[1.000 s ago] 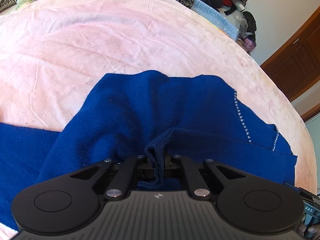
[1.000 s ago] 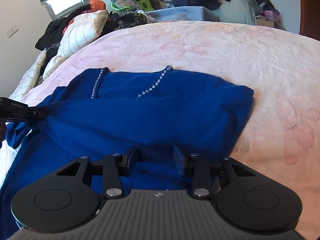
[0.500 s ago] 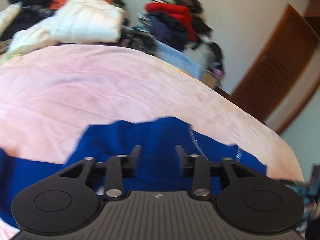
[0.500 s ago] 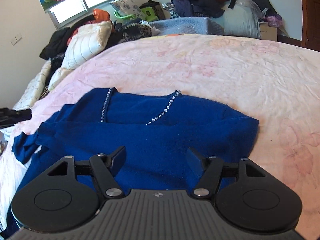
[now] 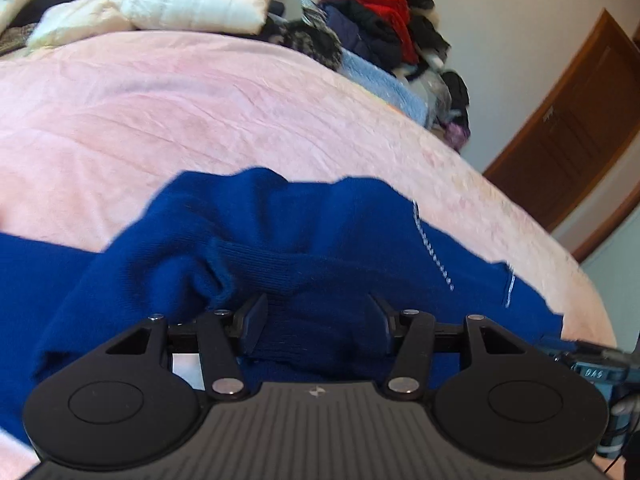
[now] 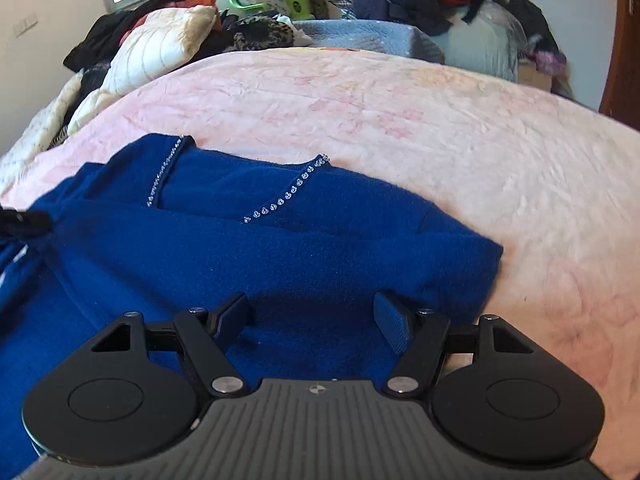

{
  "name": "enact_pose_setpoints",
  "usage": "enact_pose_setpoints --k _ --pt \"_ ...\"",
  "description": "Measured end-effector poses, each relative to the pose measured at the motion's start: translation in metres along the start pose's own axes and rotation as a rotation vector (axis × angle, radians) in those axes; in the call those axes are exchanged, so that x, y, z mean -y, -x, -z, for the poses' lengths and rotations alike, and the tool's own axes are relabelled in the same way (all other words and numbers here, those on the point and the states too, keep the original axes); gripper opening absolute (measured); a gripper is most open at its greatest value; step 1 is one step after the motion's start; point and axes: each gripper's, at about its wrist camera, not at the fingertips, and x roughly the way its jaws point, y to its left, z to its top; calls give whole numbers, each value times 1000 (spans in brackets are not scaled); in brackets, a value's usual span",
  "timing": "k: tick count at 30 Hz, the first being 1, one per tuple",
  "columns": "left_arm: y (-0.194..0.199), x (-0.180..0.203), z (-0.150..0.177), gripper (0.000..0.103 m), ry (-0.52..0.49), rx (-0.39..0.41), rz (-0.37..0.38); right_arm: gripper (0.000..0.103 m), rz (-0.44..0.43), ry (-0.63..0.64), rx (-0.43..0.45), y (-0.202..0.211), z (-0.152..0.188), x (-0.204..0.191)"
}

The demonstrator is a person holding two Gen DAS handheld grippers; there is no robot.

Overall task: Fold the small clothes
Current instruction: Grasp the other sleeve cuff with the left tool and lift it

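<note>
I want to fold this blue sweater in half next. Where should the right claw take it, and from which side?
Probably the free right corner of the sweater, coming in from the bare blanket side. That edge lies flat and exposed, so one finger could slide under. The right claw is open above the cloth.

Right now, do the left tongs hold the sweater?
No, the left tongs stand open over the sweater, with the cloth lying loose between the two fingers.
</note>
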Motion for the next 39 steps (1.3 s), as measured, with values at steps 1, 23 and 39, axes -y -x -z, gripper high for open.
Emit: enact_pose_setpoints --k 1,23,39 --pt "12 -5 -1 54 17 27 -4 70 -8 -10 -2 1 -2 2" --pt "137 -204 29 70 715 284 -284 87 2 -38 -48 3 -5 -7" --pt "120 -210 36 69 856 400 -227 100 -4 -14 -39 -2 -1 -15"
